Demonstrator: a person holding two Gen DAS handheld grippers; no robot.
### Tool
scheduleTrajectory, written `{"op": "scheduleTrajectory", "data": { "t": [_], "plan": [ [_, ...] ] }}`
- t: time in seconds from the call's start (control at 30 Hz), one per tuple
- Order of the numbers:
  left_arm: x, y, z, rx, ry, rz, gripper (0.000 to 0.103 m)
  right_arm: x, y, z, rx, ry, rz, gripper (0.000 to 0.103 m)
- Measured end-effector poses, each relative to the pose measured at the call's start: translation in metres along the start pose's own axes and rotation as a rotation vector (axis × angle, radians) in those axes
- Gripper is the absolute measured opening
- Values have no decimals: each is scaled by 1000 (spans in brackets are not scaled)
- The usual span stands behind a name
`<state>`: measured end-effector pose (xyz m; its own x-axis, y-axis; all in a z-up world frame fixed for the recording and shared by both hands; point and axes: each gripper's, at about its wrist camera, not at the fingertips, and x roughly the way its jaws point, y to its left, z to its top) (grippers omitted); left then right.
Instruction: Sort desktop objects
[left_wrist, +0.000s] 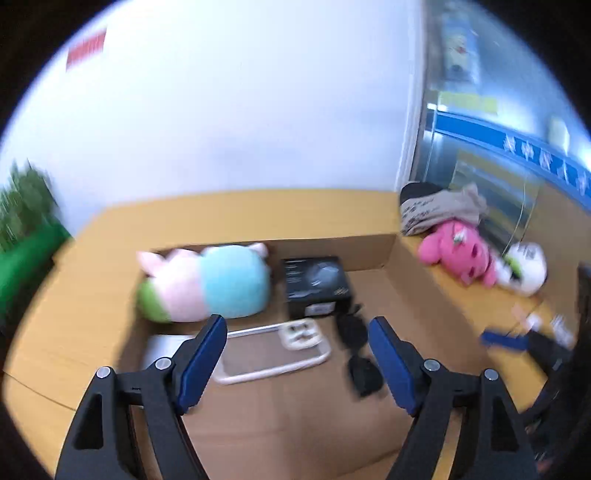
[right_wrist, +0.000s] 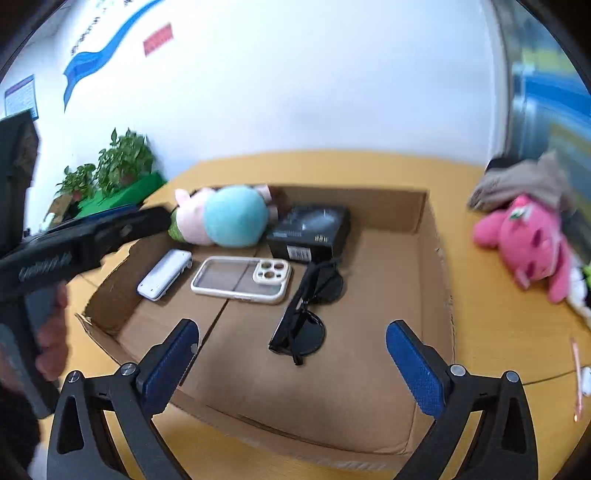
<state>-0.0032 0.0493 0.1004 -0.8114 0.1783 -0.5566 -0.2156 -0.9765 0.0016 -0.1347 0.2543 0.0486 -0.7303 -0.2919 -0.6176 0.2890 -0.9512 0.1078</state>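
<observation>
A shallow cardboard box (right_wrist: 432, 258) lies on the yellow desk. In it are a pastel plush pig (right_wrist: 225, 218), a black product box (right_wrist: 310, 232), a clear phone case (right_wrist: 242, 278), a white power bank (right_wrist: 164, 275) and black sunglasses (right_wrist: 306, 314). My right gripper (right_wrist: 291, 354) is open and empty above the box's near side, just before the sunglasses. My left gripper (left_wrist: 297, 354) is open and empty over the phone case (left_wrist: 273, 350) and sunglasses (left_wrist: 360, 354). The left view also shows the plush pig (left_wrist: 203, 284) and black box (left_wrist: 316, 286).
A pink plush toy (right_wrist: 524, 243) lies on the desk right of the box beside a beige cloth (right_wrist: 517, 184) and a white-green toy (left_wrist: 524, 266). Potted plants (right_wrist: 110, 166) stand at far left. The left gripper's body (right_wrist: 74, 240) crosses the right view's left side.
</observation>
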Motion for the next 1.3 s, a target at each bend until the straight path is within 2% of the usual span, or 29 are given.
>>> {"op": "scheduleTrajectory", "data": {
  "t": [0.1, 0.2, 0.27, 0.4, 0.47, 0.6, 1.3],
  "plan": [
    [-10, 10, -35, 30, 9, 76, 79, -12, 11, -22, 29, -92, -92, 103],
    [-4, 22, -65, 2, 46, 117, 79, -9, 13, -38, 63, -139, -172, 103],
    [-1, 28, -80, -9, 35, 141, 79, 2, 16, -45, 70, -149, -224, 103],
    [10, 37, -102, -46, 18, 157, 79, 19, 17, -60, 60, -127, -271, 103],
    [11, 41, -107, -84, -20, 160, 79, 28, 19, -67, 51, -98, -278, 103],
    [11, 37, -113, -62, -77, 199, 81, 25, 23, -73, 46, -140, -289, 103],
    [11, 37, -115, -66, -71, 197, 83, 23, 23, -75, 47, -140, -291, 103]
  ]
}}
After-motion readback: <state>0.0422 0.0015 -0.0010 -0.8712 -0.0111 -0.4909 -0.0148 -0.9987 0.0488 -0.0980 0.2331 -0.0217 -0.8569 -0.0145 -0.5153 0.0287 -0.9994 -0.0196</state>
